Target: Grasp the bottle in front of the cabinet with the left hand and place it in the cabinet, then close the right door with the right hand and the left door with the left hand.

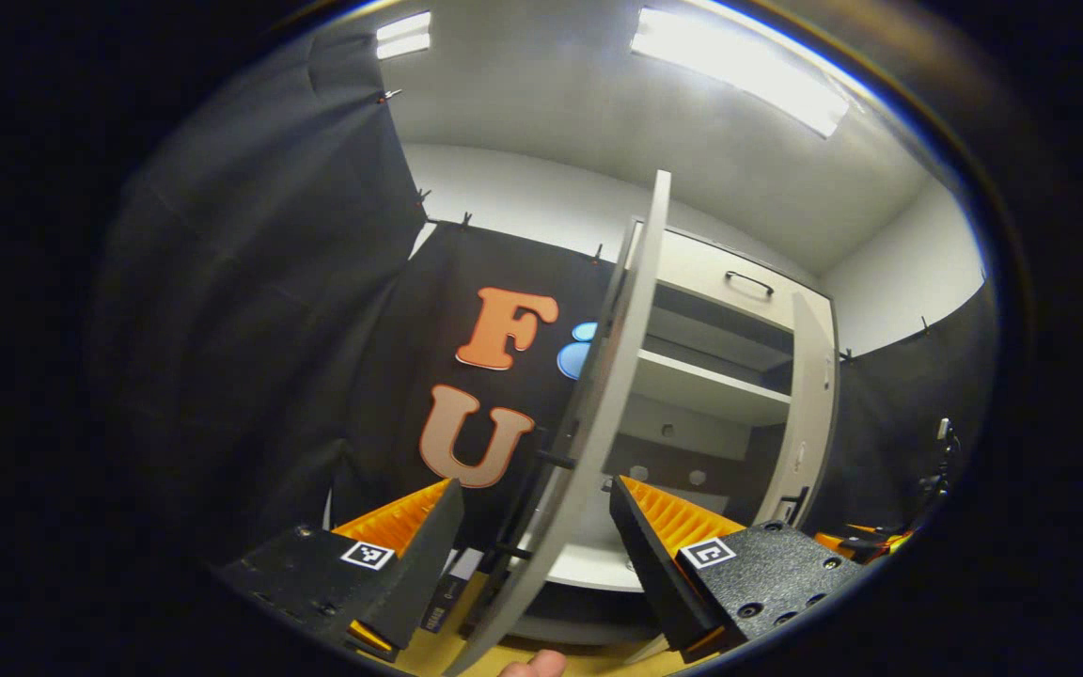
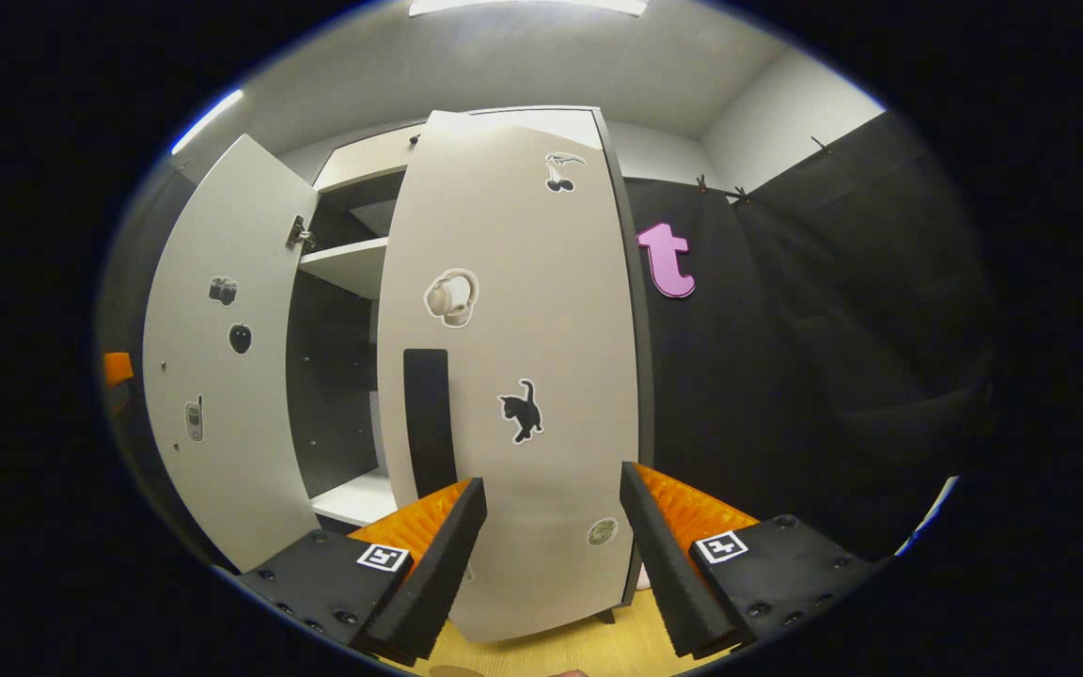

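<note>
Pale wood floor (image 2: 551,649) (black-draped booth) under white cabinet (image 2: 504,376).

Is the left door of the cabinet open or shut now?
Open. The left door swings out from the cabinet, leaving a shelf visible beside it; the left gripper straddles its edge, fingers apart.

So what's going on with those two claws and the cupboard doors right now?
Left gripper open, astride the left door's edge. Right gripper open, facing the right door, nearly shut. Left door wide open. Bottle not spotted; nothing blocking.
</note>
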Action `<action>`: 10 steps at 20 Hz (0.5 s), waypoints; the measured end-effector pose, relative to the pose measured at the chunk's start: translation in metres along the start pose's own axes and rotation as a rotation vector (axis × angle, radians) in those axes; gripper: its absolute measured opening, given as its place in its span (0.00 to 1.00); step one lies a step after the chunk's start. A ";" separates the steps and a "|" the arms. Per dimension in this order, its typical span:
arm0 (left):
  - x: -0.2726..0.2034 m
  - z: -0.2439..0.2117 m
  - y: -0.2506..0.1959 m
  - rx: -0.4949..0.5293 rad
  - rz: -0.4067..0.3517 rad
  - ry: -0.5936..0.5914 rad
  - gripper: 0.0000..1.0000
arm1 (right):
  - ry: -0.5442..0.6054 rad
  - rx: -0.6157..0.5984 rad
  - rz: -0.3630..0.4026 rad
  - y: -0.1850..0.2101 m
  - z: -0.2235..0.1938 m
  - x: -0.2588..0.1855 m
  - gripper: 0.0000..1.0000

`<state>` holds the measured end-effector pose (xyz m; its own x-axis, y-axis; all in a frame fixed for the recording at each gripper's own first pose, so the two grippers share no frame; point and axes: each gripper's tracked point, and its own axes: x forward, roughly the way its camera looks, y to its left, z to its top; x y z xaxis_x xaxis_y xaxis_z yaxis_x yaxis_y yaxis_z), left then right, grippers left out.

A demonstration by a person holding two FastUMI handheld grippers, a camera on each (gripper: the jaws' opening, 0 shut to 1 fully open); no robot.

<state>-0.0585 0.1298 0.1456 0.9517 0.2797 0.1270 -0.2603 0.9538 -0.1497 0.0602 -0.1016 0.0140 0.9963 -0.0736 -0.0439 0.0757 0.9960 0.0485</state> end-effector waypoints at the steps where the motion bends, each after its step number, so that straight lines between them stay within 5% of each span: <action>1: 0.007 0.000 0.018 0.029 0.037 0.005 0.95 | 0.002 0.001 0.008 0.001 -0.001 -0.003 0.95; 10: 0.056 -0.041 0.050 0.065 0.032 0.100 0.95 | -0.023 -0.020 -0.062 -0.022 0.009 -0.031 0.95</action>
<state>-0.0110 0.1885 0.1046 0.9534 0.3007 0.0240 -0.2977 0.9507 -0.0874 0.0278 -0.1220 0.0235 0.9904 -0.1361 -0.0230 0.1367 0.9903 0.0265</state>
